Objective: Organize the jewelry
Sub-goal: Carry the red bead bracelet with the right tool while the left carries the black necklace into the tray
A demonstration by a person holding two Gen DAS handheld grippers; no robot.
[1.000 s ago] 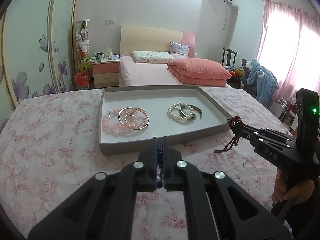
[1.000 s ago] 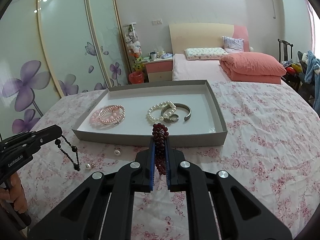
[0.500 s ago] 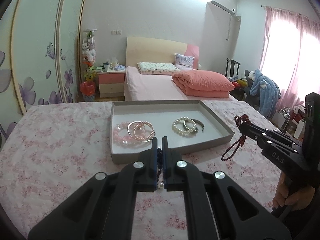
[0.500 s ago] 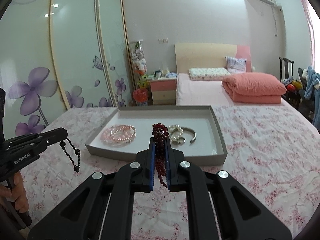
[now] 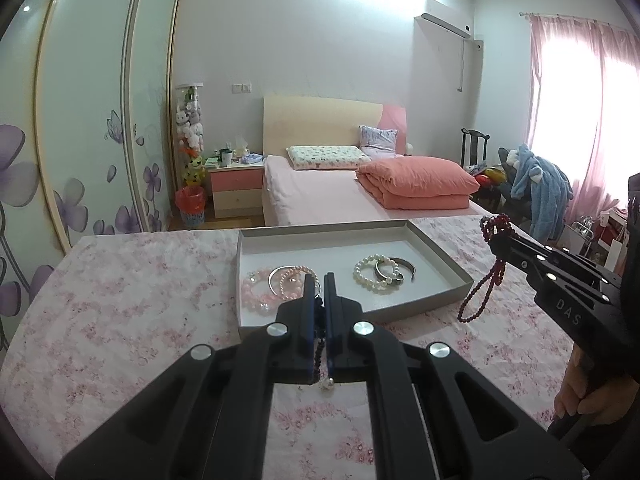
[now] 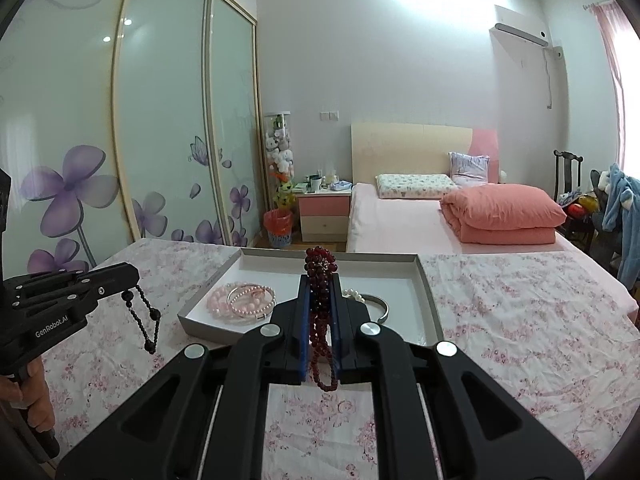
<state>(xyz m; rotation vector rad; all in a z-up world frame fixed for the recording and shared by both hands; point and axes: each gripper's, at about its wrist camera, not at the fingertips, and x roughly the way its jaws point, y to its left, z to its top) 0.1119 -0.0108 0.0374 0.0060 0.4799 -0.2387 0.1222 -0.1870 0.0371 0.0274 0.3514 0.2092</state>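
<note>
L gripper (image 5: 319,280), own view: jaws clenched on a dark bead strand (image 5: 318,336), which shows only as a thin line in the slit w/ a white pearl (image 5: 329,385) at its lower end. R-wrist view gives what that view hides: the same strand (image 6: 143,320) hangs as an open loop of black beads from the L gripper (image 6: 130,276) tip, off the tray's left side, above the floral cloth (image 6: 520,320); a hand (image 6: 34,384) grips the handle.

R gripper (image 6: 320,280), own view: jaws clenched on a dark red bead bracelet (image 6: 320,320), bunched above the tips and looped below. L-wrist view shows that bracelet (image 5: 486,276) dangling in a long loop from the R gripper (image 5: 498,236), off the tray's right side, plus the holding hand (image 5: 580,392).

Grey tray (image 5: 440,248) (landmark), lying on the cloth: pink bead bracelets (image 5: 280,286) in its left half, pearl bracelet (image 5: 370,274) and metal bangle (image 5: 400,268) in its right half. R-wrist view: right-half pieces mostly hidden behind the gripper. Beyond tray: bed w/ folded salmon quilt (image 5: 416,184).
</note>
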